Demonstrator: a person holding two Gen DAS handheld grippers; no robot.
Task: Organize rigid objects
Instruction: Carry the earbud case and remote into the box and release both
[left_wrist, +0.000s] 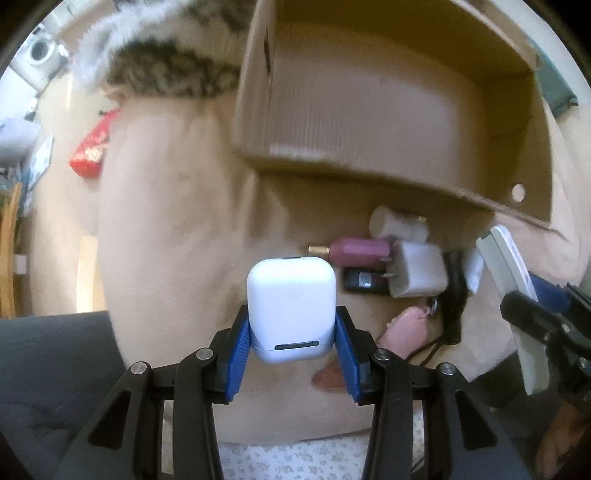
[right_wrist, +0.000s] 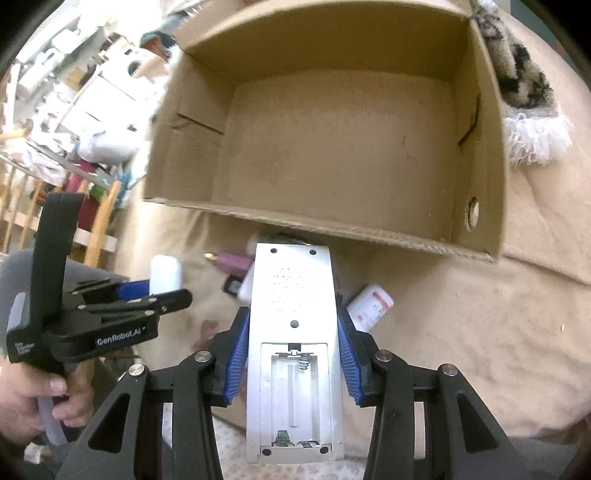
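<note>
My left gripper (left_wrist: 291, 332) is shut on a white earbud case (left_wrist: 291, 306), held above the beige blanket (left_wrist: 166, 221). My right gripper (right_wrist: 291, 343) is shut on a grey remote (right_wrist: 291, 332), its back up and its battery bay uncovered. The open cardboard box (right_wrist: 480, 147) lies just beyond both, with nothing inside. Below its near edge a small pile rests on the blanket: a white plug adapter (left_wrist: 417, 269), a purple bottle (left_wrist: 354, 251), a white cylinder (left_wrist: 399, 223), a pink item (left_wrist: 406, 325) and a black cord (left_wrist: 454, 295). The left gripper (right_wrist: 162, 291) shows in the right wrist view, the right gripper (left_wrist: 524, 299) in the left.
A red packet (left_wrist: 92, 147) lies far left on the blanket. A furry patterned throw (right_wrist: 524, 92) sits beside the box's right wall. A white tube with red print (right_wrist: 369, 302) lies right of the remote. A hand (right_wrist: 33, 391) grips the left tool's handle. Shelves and clutter (right_wrist: 74, 92) stand at left.
</note>
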